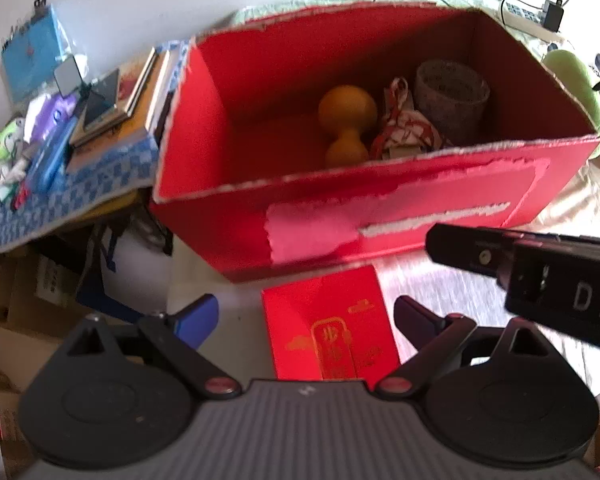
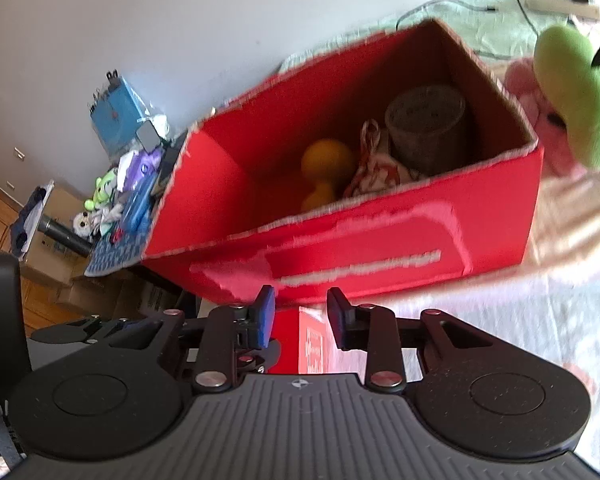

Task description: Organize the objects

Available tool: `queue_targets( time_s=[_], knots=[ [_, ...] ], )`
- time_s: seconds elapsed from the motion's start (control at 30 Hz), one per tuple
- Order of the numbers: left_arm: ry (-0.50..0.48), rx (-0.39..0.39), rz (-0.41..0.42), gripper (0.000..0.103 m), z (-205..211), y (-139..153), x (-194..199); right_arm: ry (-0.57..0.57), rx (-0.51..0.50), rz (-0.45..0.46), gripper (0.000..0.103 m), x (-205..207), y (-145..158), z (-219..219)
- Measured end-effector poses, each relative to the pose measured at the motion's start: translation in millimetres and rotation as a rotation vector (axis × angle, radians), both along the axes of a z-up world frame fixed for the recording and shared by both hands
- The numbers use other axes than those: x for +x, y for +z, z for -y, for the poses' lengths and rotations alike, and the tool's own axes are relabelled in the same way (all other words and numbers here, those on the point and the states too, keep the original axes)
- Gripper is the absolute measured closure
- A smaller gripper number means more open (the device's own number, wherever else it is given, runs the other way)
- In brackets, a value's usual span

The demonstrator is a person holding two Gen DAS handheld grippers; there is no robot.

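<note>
Left wrist view: your left gripper [image 1: 306, 316] is spread wide, holding nothing, and a small red packet [image 1: 328, 320] with gold print lies flat between its fingers on the white bed cover [image 1: 460, 292]. Straight ahead of the gripper stands an open red box [image 1: 380, 208], its near wall torn and patched pale. Inside it, ahead and a little right, an orange dumbbell-shaped toy [image 1: 346, 128] lies against the near wall, with a red and white cloth pouch [image 1: 404, 128] just to its right and a grey cup [image 1: 450, 92] beyond that, in the far right corner. Your right gripper's black body [image 1: 540, 276] reaches in from the right, above the bed cover. Off to the left of the box, a cluttered side shelf with a blue checked cloth [image 1: 80, 184] carries books and small things.

From the right wrist view, your right gripper [image 2: 300, 318] has its fingers partly apart, with a gap showing between them and nothing pinched. The red packet [image 2: 288, 344] sits just below and between the fingers; you cannot tell whether they touch it. The red box [image 2: 400, 236] is directly ahead, and a green plush toy [image 2: 576, 96] rests beside its right end, leaning on something pink [image 2: 528, 96].
</note>
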State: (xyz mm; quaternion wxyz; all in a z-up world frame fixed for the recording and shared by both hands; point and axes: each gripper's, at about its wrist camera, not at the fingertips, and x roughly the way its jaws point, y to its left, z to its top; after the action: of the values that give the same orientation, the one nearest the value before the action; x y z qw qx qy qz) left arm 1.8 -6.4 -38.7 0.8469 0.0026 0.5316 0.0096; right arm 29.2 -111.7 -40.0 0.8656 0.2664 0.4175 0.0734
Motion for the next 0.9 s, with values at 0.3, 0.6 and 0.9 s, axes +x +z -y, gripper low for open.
queue_targets(
  time_s=[0.3,0.6,0.9],
  knots=[
    [0.002,-0.035,-0.085,0.008,1,-21,-3,0.035,0.067,-0.091,0.063,1,-17,-4],
    [-0.011,-0.039,-0.123,0.001,5,-33,-7,0.047,0.098,-0.146,0.063,-1,-28,-5],
    [-0.023,-0.084,-0.166,0.001,8,-46,-12,0.070,0.123,-0.199,0.062,3,-41,-7]
  ],
)
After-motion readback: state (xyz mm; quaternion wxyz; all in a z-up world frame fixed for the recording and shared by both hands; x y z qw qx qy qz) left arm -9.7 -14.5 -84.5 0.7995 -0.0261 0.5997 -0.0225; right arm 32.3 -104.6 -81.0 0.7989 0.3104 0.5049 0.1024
